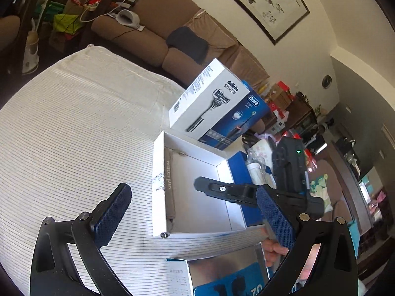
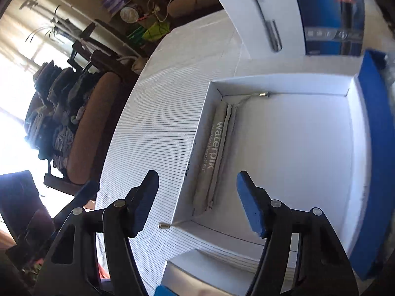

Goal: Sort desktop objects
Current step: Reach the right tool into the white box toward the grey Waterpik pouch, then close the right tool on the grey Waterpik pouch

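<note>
An open white box (image 1: 158, 172) (image 2: 195, 148) lies on the striped tablecloth (image 1: 74, 135). A grey Waterpik pouch (image 1: 170, 185) (image 2: 217, 148) lies inside it along the left wall. One metal cord tip (image 2: 163, 225) rests outside the near corner. My left gripper (image 1: 195, 212) is open in front of the box, with nothing between its fingers. My right gripper (image 2: 197, 202) hangs above the box's near left corner, its jaws apart over the pouch's near end without pressing it. In the left wrist view the right gripper (image 1: 205, 186) reaches in over the box from the right.
A white Gillette box (image 1: 209, 98) (image 2: 259, 12) leans on a blue Oral-B box (image 1: 249, 113) (image 2: 333, 12) behind the open box. A blue lid (image 1: 238, 167) (image 2: 372, 148) lies to its right. Another box (image 1: 222, 271) lies near the front edge. A sofa (image 1: 153, 24) stands beyond the table.
</note>
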### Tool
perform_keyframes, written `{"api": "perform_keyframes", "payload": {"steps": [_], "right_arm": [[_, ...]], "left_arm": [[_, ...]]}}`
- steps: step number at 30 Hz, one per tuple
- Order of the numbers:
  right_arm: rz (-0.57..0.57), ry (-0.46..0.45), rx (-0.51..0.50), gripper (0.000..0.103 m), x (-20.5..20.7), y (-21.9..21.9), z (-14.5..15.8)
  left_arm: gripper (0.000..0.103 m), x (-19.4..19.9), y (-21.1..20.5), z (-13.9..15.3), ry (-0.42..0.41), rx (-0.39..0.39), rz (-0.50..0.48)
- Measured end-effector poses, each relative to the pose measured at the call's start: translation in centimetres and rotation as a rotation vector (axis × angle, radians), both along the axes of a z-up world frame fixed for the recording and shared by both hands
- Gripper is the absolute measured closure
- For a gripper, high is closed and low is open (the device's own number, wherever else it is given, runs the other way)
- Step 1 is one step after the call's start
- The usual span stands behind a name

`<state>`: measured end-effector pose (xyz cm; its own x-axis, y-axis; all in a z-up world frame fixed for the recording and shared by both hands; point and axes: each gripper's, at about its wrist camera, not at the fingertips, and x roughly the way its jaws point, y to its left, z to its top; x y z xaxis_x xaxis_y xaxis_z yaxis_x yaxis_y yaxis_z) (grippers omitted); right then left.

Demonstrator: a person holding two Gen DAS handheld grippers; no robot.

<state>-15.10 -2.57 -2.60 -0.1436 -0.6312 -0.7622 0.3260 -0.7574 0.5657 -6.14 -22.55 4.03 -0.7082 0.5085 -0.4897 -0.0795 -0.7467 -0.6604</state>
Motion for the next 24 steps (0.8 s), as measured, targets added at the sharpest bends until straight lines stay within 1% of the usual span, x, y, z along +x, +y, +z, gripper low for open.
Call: {"api": "perform_keyframes", "payload": {"steps": [2,4,6,9,12,13,14,16,17,21,24], "right_arm": [[-0.015,-0.040,-0.016,0.040,-0.9,-0.6,-2.0],[-0.010,-0.046,-0.012,0.041,-1.4,-1.1,-3.3],[-0.011,-0.061,-0.020,0.044,-1.6,-1.1,-4.3],[0.003,-0.079,-0.019,0.054,-1.8,-1.1,-5.3],[0.016,-0.070,0.001,0.062,-1.8,-1.0,-5.7],[0.024,-0.073,0.012,0.069,-1.7,-0.9,-5.7],[0.026,-0.068,0.015,0.073,-1.7,-0.9,-5.8],[0.027,-0.082,-0.002,0.075,-1.8,-0.6,-5.7],[0.027,-0.083,-0.001,0.078,-1.8,-0.5,-5.7],[0.065,-0.101,0.005,0.078,-1.9,-1.2,-5.7],[0.079,-0.087,0.019,0.076,-1.8,-1.5,-5.4]], "left_arm": [[0.000,-0.4,-0.4,-0.1,-0.010,0.036,-0.003],[0.000,-0.6,-0.5,-0.1,-0.014,0.053,-0.002],[0.000,-0.8,-0.5,0.0,-0.017,0.081,-0.009],[0.000,-0.9,-0.2,0.1,-0.014,0.100,-0.023],[0.000,-1.1,0.2,0.1,-0.016,0.120,-0.040],[0.000,-1.1,0.3,0.2,-0.018,0.121,-0.044],[0.000,-1.1,0.5,0.2,-0.018,0.120,-0.049],[0.000,-1.1,0.6,0.2,-0.017,0.118,-0.053],[0.000,-1.1,0.7,0.2,-0.016,0.120,-0.054],[0.000,-1.0,0.5,0.2,-0.019,0.129,-0.052],[0.000,-1.0,0.4,0.2,-0.024,0.134,-0.054]]}}
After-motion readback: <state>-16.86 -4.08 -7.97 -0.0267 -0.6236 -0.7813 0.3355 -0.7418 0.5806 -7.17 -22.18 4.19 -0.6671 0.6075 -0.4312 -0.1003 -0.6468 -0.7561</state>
